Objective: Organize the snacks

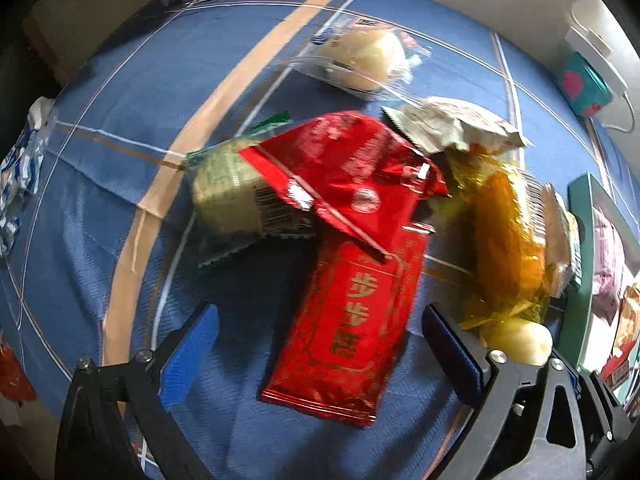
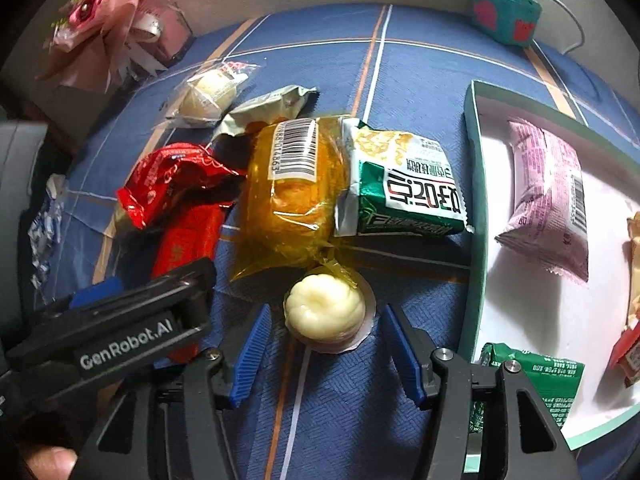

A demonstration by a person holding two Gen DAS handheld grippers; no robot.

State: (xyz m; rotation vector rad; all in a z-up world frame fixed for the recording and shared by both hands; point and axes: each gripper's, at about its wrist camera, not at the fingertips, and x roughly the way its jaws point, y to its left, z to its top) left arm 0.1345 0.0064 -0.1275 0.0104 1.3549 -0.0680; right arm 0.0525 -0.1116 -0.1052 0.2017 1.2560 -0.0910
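Note:
A pile of snacks lies on a blue cloth (image 1: 120, 120). My left gripper (image 1: 320, 344) is open, its blue pads either side of a long red packet (image 1: 348, 328). A crumpled red packet (image 1: 344, 176) lies over that one and over a green-white packet (image 1: 228, 196). My right gripper (image 2: 324, 344) is open around a small cream pastry (image 2: 324, 312) in a clear cup. Just beyond the pastry sit an orange-wrapped cake (image 2: 292, 200) and a green Korean snack pack (image 2: 404, 188). The left gripper also shows in the right wrist view (image 2: 96, 300).
A teal-rimmed white box (image 2: 476, 184) on the right holds a pink packet (image 2: 552, 192) and a green one (image 2: 536, 380). A clear-wrapped bun (image 1: 360, 60) lies farther back. A teal tin (image 2: 504, 12) and a pink bouquet (image 2: 120, 20) stand at the far edge.

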